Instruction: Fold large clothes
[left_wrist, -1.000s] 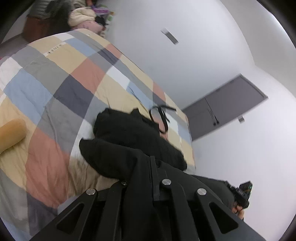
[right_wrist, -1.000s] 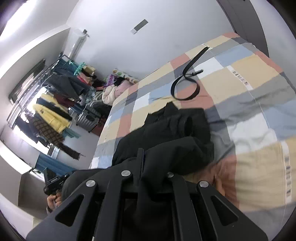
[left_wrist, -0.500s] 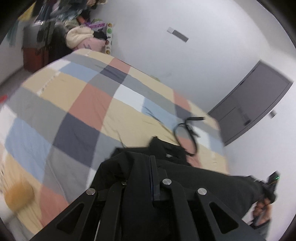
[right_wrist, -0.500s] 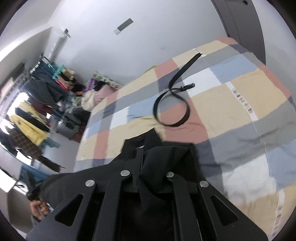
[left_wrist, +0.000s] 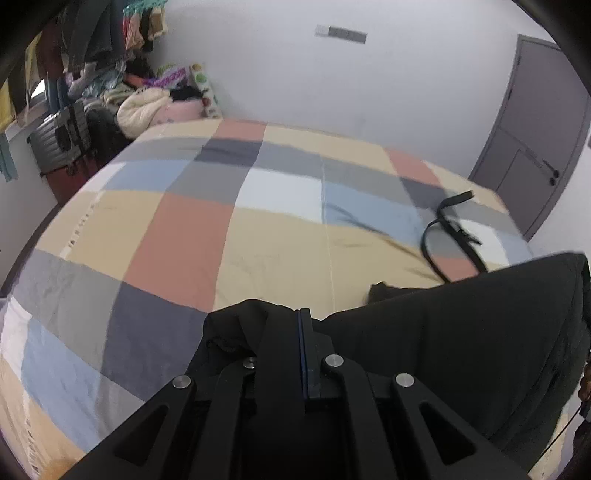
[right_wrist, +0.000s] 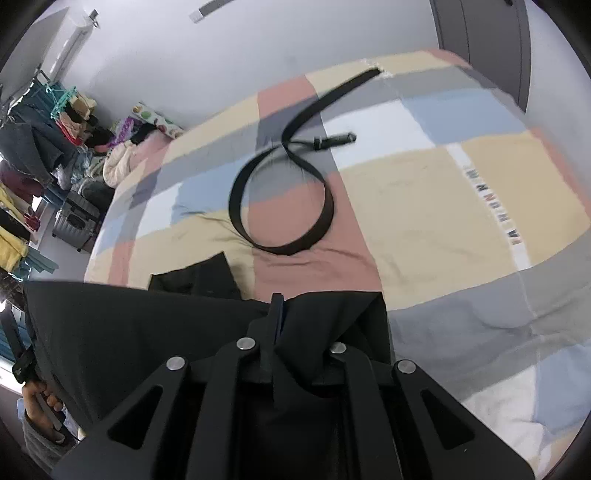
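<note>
Currently we are listing the following. Item one: black garment (left_wrist: 461, 332), large, which we are holding stretched between both tools above the near edge of the bed; its top edge is running taut across the lower part of both wrist views, and a small dark flap of it is showing just beyond that edge against the bedspread. Item two: left gripper (left_wrist: 301, 325), whose fingers we are keeping pressed together on one upper corner of the garment, cloth bunching around the tips. Item three: right gripper (right_wrist: 277, 310), likewise clamped on the opposite upper corner, the fabric folding over its fingers. Item four: checked bedspread (left_wrist: 184, 236), in blocks of tan, salmon, grey, blue and white, covering the whole bed. Item five: black belt (right_wrist: 284, 192), lying looped on the bedspread beyond the garment, apart from it, one end trailing toward the far edge. Item six: grey door (left_wrist: 535, 140), closed, in the wall beyond the bed. Item seven: grey suitcase (left_wrist: 59, 144), standing beside the bed, with piled and hanging clothes (left_wrist: 147, 103) around it.
</note>
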